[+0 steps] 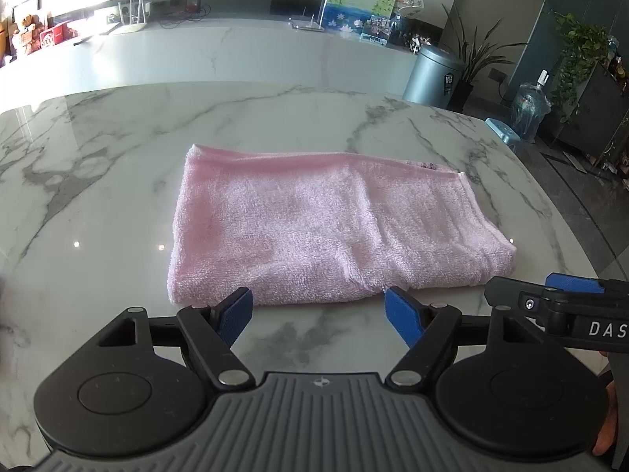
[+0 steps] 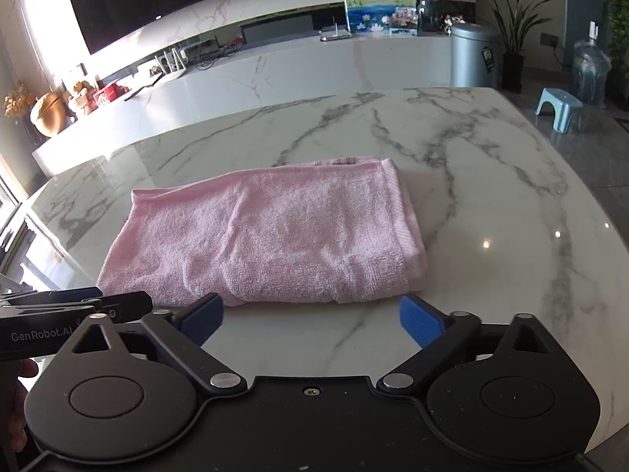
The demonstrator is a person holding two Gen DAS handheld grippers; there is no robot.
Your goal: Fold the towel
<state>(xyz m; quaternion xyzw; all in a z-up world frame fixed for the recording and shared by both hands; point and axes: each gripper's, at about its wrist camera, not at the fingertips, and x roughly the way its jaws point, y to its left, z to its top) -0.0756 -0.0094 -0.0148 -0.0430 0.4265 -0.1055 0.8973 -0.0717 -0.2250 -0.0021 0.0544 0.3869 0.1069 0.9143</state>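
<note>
Two spread claws face a folded pink terry towel (image 1: 314, 232) on a white, grey-veined marble table (image 1: 98, 181).

Largest is the marble top, glossy and catching small light spots; the towel lies flat near its middle as a rough rectangle of stacked layers, its near folded edge just beyond both sets of blue pads. Left gripper (image 1: 318, 312), black-armed with blue-padded fingers, stands released with bare marble between its fingertips, the towel's edge just ahead. Right gripper (image 2: 312, 314) is likewise spread wide and grips nothing. Each claw appears at the edge of the other's view, close beside it.
</note>
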